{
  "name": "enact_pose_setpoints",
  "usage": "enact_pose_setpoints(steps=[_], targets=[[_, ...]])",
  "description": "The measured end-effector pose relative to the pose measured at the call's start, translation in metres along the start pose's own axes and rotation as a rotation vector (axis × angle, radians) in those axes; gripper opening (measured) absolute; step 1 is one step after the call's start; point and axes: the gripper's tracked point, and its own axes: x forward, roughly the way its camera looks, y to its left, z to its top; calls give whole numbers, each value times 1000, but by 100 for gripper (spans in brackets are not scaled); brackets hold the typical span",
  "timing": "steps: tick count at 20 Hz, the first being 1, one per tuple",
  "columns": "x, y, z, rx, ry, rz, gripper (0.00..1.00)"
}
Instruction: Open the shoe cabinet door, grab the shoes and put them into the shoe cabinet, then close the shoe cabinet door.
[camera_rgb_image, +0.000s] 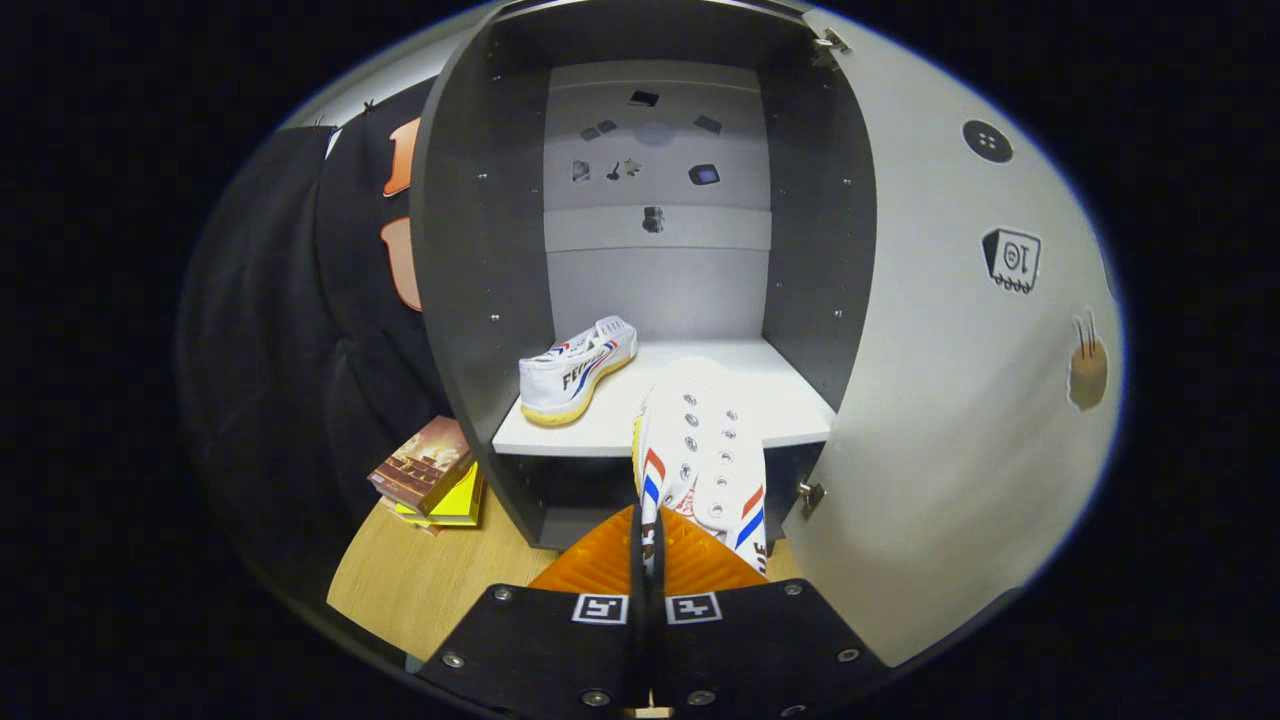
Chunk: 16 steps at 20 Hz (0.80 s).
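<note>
Pinching a white shoe (700, 450) by its heel rim, the gripper (648, 545) holds it lengthwise, toe aimed into the open cabinet (480, 250) over the shelf (790, 415) (another shoe (577, 368) already sits there, angled toe-inward, left side).

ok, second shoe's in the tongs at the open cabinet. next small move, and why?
Probably ease forward and lower the held shoe onto the bare shelf right of the first shoe, then open. The tongs are pinched on its edge, its toe already reaches over the shelf's front lip, and the door stands wide open.
</note>
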Motion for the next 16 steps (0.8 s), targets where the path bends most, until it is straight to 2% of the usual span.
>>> enact_pose_setpoints(steps=[7, 9, 16], targets=[[61, -12, 60, -35, -9, 5, 0], [83, -20, 75, -48, -9, -17, 0], [163, -33, 87, -62, 42, -57, 0]])
